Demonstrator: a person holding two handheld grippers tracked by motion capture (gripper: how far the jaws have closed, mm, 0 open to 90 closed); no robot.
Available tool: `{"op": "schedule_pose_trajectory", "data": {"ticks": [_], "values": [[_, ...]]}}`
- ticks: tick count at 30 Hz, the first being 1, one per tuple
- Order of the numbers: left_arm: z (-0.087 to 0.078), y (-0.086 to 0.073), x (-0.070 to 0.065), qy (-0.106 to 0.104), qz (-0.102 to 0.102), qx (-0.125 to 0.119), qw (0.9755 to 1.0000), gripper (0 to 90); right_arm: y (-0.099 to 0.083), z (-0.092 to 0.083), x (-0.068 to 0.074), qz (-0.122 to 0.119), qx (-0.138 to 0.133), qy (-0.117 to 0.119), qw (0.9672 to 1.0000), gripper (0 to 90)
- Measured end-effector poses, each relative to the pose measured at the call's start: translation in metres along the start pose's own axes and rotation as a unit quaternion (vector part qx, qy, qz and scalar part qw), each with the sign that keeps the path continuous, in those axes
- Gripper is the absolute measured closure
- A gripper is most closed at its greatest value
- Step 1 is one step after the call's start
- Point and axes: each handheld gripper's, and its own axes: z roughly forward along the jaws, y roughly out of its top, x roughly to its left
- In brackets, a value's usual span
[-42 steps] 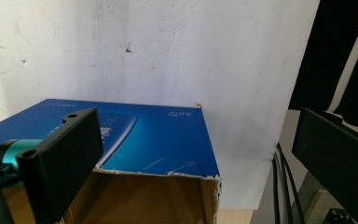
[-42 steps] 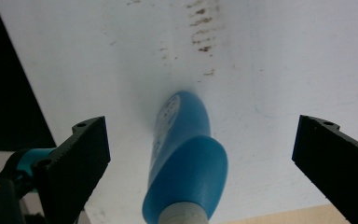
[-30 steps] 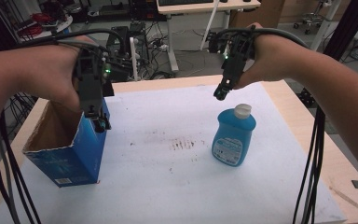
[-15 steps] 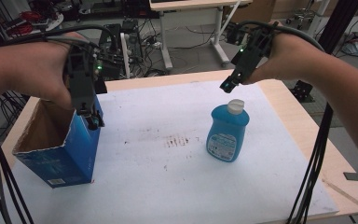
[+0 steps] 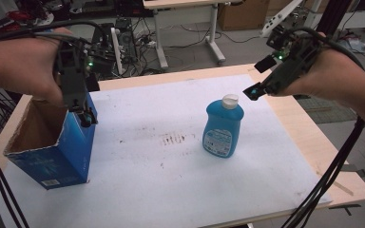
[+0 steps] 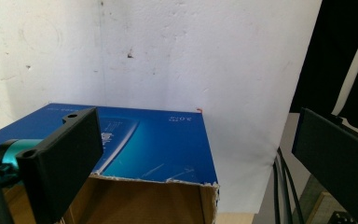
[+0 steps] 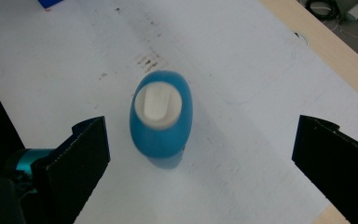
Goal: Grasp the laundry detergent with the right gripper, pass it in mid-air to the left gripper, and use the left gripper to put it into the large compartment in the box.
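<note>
White sheet over a wooden table, marked with brown stains; desks and cables behind. Blue bottle upright mid-sheet, white cap seen from above between the right gripper's 2 wide-spread jaws. Left gripper at the open blue carton's far wall, jaws wide, holding nothing. Torn rim and brown inside clearest in the left gripper view.

Cluttered workshop floor, desk legs behind

Blue bottle upright mid-table; open blue box at left.
</note>
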Motion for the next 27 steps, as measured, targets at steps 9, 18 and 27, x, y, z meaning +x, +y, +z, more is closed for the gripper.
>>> {"op": "schedule_pose_trajectory", "data": {"ticks": [9, 18, 27], "values": [[0.001, 0.002, 0.000, 0.000, 0.000, 0.003, 1.0000, 1.7, -0.050, -0.002, 0.010, 0.026, -0.042, -0.009, 0.9987, 3.0], [0.002, 0.004, 0.001, -0.001, 0.001, 0.000, 1.0000, 1.7, -0.081, 0.012, 0.019, 0.039, -0.069, -0.003, 0.9969, 2.9], [0.004, 0.004, 0.000, -0.002, 0.001, 0.004, 1.0000, 1.7, -0.101, 0.038, 0.026, 0.064, -0.118, 0.008, 0.9910, 2.9]]}}
